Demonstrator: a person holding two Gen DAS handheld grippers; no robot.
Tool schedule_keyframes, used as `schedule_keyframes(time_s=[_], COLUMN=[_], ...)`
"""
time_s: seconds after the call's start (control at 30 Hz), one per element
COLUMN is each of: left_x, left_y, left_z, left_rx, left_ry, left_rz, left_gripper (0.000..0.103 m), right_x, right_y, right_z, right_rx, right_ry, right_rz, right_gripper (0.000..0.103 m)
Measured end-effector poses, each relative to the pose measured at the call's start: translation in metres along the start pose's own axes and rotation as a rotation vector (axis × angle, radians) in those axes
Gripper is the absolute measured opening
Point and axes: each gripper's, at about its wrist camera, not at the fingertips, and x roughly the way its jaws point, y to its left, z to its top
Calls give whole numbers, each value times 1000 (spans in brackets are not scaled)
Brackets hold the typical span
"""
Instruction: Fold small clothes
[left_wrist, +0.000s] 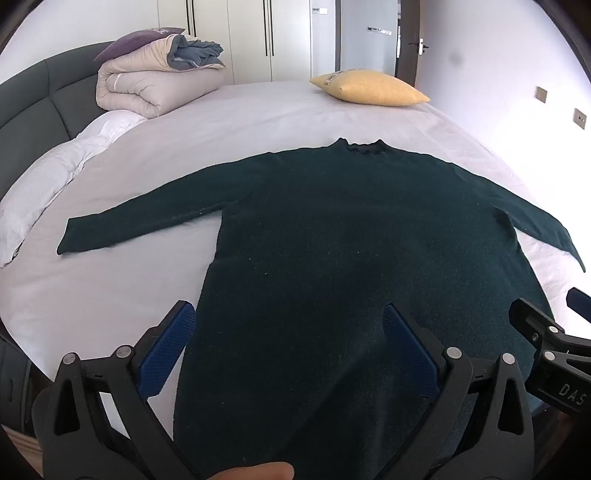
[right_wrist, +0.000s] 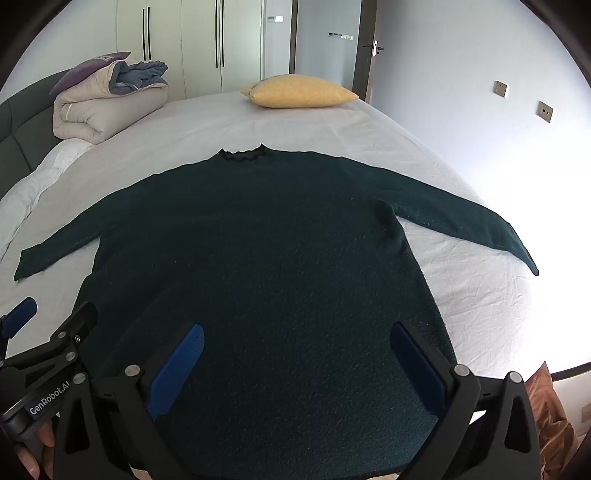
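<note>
At the far left a dark green padded headboard (left_wrist: 26, 107) runs along the bed's edge; beside it a rolled beige duvet (left_wrist: 147, 88) sits on the bed, with a purple cushion (left_wrist: 136, 40) and a crumpled blue-grey cloth (left_wrist: 199, 53) on top; a rumpled white quilt (left_wrist: 48, 177) lies below it along the left side of the bed (left_wrist: 240, 110). The left gripper (left_wrist: 288, 336) hovers low over the near hem, its jaws spread wide with nothing between them; one blue pad (left_wrist: 168, 354) hangs over the sheet just off the garment's left edge, the other over the fabric. The dark green sweater (left_wrist: 332, 240) lies flat in the middle of the bed, neck away from the cameras, hem toward them; both sleeves stretch outward, the left sleeve (left_wrist: 140, 218) lying straight on the sheet. White wardrobe doors (left_wrist: 236, 37) stand behind the bed; a yellow pillow (left_wrist: 369, 88) rests on the far edge, well apart from the collar (left_wrist: 364, 147). The right gripper (right_wrist: 297, 352) also hovers over the hem, jaws wide and holding nothing; both of its pads hang over the fabric. The right sleeve (right_wrist: 461, 221) reaches toward the bed's right edge; two wall switches (right_wrist: 521, 99) sit on the pale wall beyond.
</note>
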Motion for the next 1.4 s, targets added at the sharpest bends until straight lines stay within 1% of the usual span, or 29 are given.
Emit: schedule_keyframes(time_s=[1.4], left_x=[-2], left_y=[-6], left_z=[0], left_rx=[-2], left_ry=[3], left_rz=[-1], left_gripper=[103], right_x=[5], right_y=[6], right_z=[-7], right_rx=[-7], right_ry=[8], right_rz=[-4], right_gripper=[103])
